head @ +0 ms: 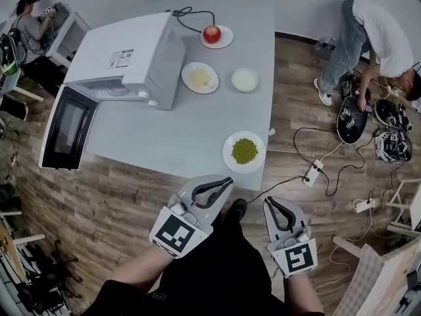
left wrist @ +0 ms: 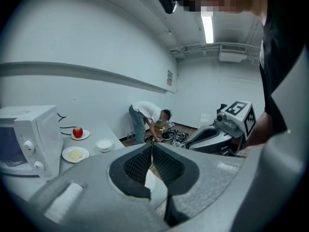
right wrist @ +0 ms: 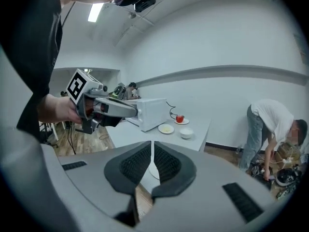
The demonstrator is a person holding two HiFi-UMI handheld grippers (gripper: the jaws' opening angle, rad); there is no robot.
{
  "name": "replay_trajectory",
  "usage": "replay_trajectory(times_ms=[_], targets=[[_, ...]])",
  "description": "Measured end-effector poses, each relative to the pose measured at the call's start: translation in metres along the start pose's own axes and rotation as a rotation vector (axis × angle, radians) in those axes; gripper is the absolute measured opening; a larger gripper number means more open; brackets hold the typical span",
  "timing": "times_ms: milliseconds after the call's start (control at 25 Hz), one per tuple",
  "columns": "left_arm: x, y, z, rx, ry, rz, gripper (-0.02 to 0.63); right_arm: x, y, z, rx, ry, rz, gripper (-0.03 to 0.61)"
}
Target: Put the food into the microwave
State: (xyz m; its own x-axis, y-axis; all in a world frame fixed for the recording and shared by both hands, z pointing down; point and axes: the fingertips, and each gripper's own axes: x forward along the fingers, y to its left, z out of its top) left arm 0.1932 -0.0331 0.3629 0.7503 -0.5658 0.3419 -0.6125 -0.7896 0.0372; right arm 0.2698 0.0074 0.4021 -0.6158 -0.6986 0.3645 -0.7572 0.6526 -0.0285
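Food is all out on the pale grey table, and none of it is inside the white box-shaped microwave. The microwave sits at the table's far left, its dark glass door swung wide open past the table's left edge.

Closest to the person, right at the table's near edge, is the round white plate of green peas. Further back, just beside the microwave, lies the white plate with pale yellow food, and next to that a small white bowl. At the far end a red apple sits on its own white saucer, near a black cable.

Now the hands: the left gripper is held short of the table, over the brown wooden floor, with its black ribbed pads pressed together and nothing between them. The right gripper is alongside it, a little further back, jaws likewise closed and empty. Both point toward the table, and neither touches a dish.

Off to the right, a person in a white shirt bends over gear on the floor, and a white power strip trails its cords across the boards.
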Motion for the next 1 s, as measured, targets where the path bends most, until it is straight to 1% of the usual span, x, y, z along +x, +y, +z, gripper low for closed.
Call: replay_trajectory(times_ms=[80,160,280,360,440,520,720,800,880,1000], targets=[[0.009,0.013,-0.013,0.076,0.022,0.0,0.017,0.019,-0.004,-0.007,-0.048,0.01,0.001,0.018],[0.02,0.028,-0.023,0.124,0.019,-0.002,0.017,0.037,-0.008,-0.021,-0.1,0.057,-0.008,0.018],[0.046,0.058,-0.039,0.171,0.009,-0.005,0.017,0.068,-0.016,-0.041,-0.177,0.101,-0.029,0.018],[0.059,0.07,-0.054,0.172,0.019,-0.021,0.017,0.083,-0.014,-0.053,-0.225,0.104,-0.021,0.018],[0.069,0.074,-0.067,0.169,0.024,-0.05,0.017,0.095,-0.012,-0.063,-0.27,0.101,-0.014,0.018],[0.077,0.073,-0.078,0.183,0.024,-0.071,0.017,0.103,-0.013,-0.072,-0.297,0.099,-0.022,0.018],[0.094,0.068,-0.105,0.253,0.051,-0.088,0.017,0.112,-0.025,-0.092,-0.309,0.092,-0.064,0.018],[0.1,0.067,-0.112,0.27,0.059,-0.092,0.017,0.112,-0.027,-0.106,-0.356,0.126,-0.074,0.018],[0.105,0.07,-0.116,0.295,0.071,-0.091,0.017,0.111,-0.026,-0.122,-0.429,0.184,-0.076,0.018],[0.12,0.079,-0.122,0.347,0.115,-0.098,0.017,0.11,-0.029,-0.141,-0.52,0.237,-0.078,0.018]])
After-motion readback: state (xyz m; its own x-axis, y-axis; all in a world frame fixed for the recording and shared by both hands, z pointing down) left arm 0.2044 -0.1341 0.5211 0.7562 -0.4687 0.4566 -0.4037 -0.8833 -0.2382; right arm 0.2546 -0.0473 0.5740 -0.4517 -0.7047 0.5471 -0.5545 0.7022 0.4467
